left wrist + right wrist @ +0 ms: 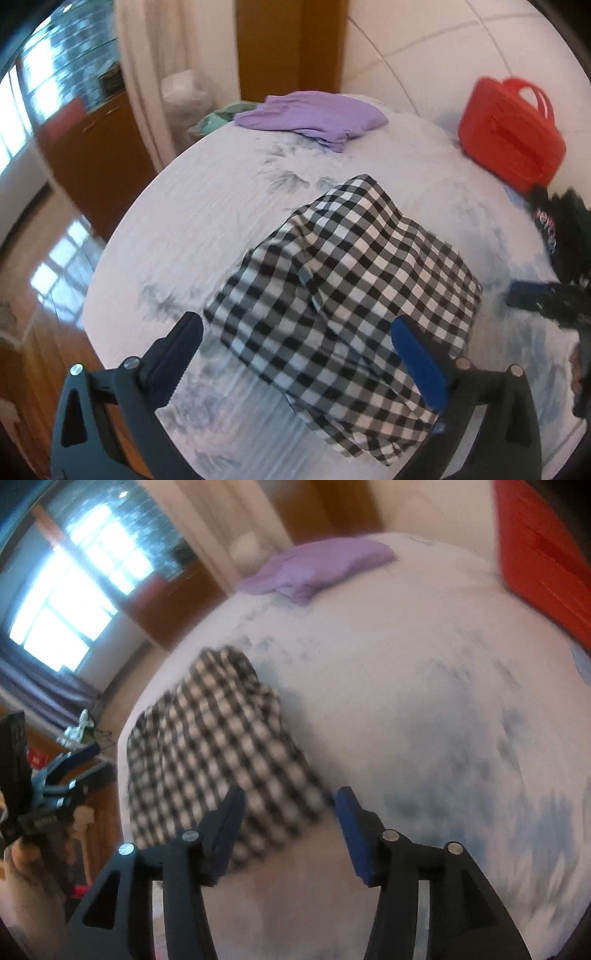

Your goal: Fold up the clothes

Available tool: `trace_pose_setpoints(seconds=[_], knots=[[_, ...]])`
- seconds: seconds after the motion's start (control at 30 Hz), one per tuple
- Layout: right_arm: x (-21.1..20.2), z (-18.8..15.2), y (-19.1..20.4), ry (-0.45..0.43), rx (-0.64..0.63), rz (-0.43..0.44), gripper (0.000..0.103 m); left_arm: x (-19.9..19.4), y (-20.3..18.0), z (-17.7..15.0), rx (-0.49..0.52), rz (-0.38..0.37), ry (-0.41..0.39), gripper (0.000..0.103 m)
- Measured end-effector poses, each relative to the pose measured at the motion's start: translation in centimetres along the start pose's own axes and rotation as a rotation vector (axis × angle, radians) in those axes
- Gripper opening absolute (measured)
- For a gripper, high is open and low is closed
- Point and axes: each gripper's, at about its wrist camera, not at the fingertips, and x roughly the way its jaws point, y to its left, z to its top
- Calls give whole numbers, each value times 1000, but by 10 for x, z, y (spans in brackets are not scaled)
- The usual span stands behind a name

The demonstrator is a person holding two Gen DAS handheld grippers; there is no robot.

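A black-and-white checked garment [343,295] is laid partly folded on the bed [207,206], near the edge closest to both cameras. It is judged light, soft and limp, so it should drape and slip if pinched through a single layer. The left hand-held gripper [295,354] is held wide open above the near part of the garment, gripping nothing; the right hand-held gripper [291,830] is likewise spread and empty over its near corner. A hold is best taken at corners or along a folded edge.
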Motion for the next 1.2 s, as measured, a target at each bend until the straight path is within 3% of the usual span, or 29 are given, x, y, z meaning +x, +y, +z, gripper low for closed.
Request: trace_pose_setpoints(seconds=[0.13,0.33,0.57,0.8,1.2], knots=[[-9,-21,-2,-8,91,-27,62,10,5,24,73,-75,6,103],[3,-32,6,-95,282,-78,69,68,21,63,281,-222,57,103],[20,-59,34,-189,589,-152,69,110,15,65,525,-366,142,103],[37,-71,57,-204,693,-225,69,138,12,56,518,-460,238,103],[60,-76,75,-234,756,-302,71,141,16,49,501,-499,213,103]])
